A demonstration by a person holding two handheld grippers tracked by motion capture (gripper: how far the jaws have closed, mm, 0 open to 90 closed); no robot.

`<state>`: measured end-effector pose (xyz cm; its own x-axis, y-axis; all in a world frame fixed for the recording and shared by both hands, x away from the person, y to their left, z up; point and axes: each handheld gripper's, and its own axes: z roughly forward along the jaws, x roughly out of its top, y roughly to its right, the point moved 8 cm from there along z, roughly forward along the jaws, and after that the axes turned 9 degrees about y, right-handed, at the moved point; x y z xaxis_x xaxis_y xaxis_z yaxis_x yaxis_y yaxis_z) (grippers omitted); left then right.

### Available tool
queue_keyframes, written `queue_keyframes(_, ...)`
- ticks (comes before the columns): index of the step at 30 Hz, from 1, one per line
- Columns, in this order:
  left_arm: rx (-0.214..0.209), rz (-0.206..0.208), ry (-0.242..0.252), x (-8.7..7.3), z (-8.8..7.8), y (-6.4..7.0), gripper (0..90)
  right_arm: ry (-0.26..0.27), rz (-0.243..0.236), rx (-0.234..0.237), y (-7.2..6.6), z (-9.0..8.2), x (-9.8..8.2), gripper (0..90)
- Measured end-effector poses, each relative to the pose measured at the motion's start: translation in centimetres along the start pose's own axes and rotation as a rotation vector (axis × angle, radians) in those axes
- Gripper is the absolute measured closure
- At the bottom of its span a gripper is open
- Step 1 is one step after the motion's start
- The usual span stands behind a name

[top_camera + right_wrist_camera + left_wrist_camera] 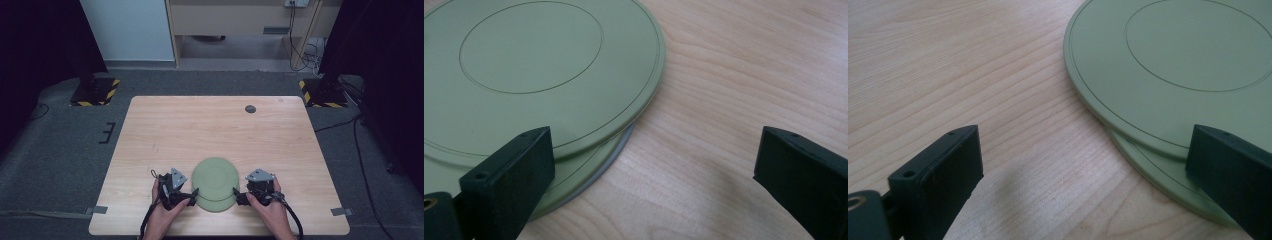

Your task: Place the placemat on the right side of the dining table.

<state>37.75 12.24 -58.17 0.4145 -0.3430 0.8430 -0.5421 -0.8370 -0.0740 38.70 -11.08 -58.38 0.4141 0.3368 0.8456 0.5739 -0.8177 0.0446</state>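
Hands at near edge: left gripper (193, 194) and right gripper (236, 196) flank stacked green plates (215, 179) on table (200, 125), near centre; both jaws spread wide, gripping nothing; top plate offset over lower.

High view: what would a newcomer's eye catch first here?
Two green plates, stacked slightly offset, sit near the front edge of the wooden table. The left gripper and the right gripper, both open, flank the stack from either side. A small dark round disc lies near the far edge.
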Motion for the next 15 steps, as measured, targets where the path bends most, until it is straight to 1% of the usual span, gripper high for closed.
queue_keyframes(3,0.009,0.007,0.005,0.1,0.0,0.0,1.6,-0.003,0.002,-0.002,0.1,0.2,0.1,2.5)
queue_keyframes(4,0.008,0.008,0.006,0.1,0.0,0.1,2.7,-0.02,-0.007,0.006,0.2,0.0,0.2,5.5)
queue_keyframes(5,0.006,0.007,0.006,0.1,-0.1,0.1,2.7,-0.02,-0.007,0.006,0.2,0.0,0.2,5.5)
queue_keyframes(6,0.002,0.007,0.007,0.0,-0.1,0.2,3.4,-0.046,-0.04,0.004,0.6,-0.3,0.4,5.9)
queue_keyframes(7,-0.009,0.004,0.007,0.0,-0.2,0.3,3.4,-0.046,-0.04,0.004,0.6,-0.3,0.4,5.9)
queue_keyframes(8,-0.016,0.006,0.005,0.0,-0.2,0.5,3.1,-0.063,-0.046,0.01,0.8,-0.5,0.6,7.3)
queue_keyframes(10,-0.016,0.02,0.004,0.0,-0.2,0.9,3.0,-0.088,-0.044,0.034,1.2,-0.7,1.1,9.6)
queue_keyframes(11,-0.01,0.023,0.004,0.0,-0.2,0.9,2.9,-0.109,-0.039,0.051,1.5,-0.8,1.6,10.6)
queue_keyframes(12,-0.009,0.023,0.002,0.0,-0.2,0.9,2.8,-0.125,-0.044,0.066,1.7,-0.7,1.9,11.8)
queue_keyframes(13,-0.009,0.022,0.001,0.0,-0.2,0.9,2.2,-0.158,-0.05,0.084,1.9,-0.4,2.5,11.8)
queue_keyframes(15,-0.012,0.02,0.0,0.0,-0.1,0.8,1.3,-0.172,-0.058,0.105,2.0,0.0,3.0,11.9)
